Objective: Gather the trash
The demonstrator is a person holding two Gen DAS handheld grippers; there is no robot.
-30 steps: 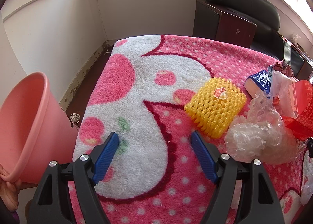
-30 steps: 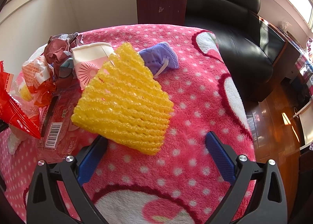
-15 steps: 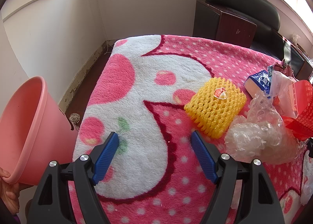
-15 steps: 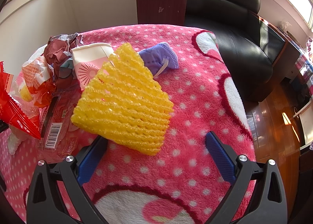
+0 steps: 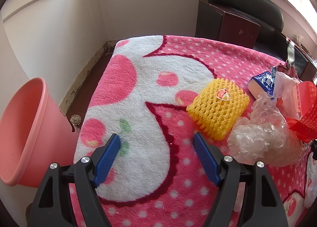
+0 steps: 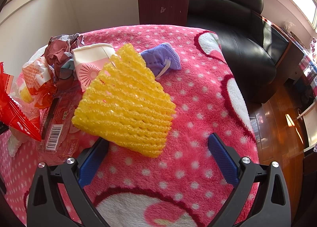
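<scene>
Right wrist view is showing us hovering our right gripper (image 6: 158, 145), jaws spread and empty, just short of the yellow foam fruit net (image 6: 126, 106) on the pink blanket (image 6: 198, 92), risking snagging fleece or the barcoded wrapper (image 6: 53, 137) beside it.

Pink everywhere I look.
I see a white-dotted pink blanket (image 5: 227, 54), yellow foam fruit net (image 6: 126, 108), salmon-pink bucket (image 5: 25, 127), purple mask (image 6: 162, 60).
</scene>
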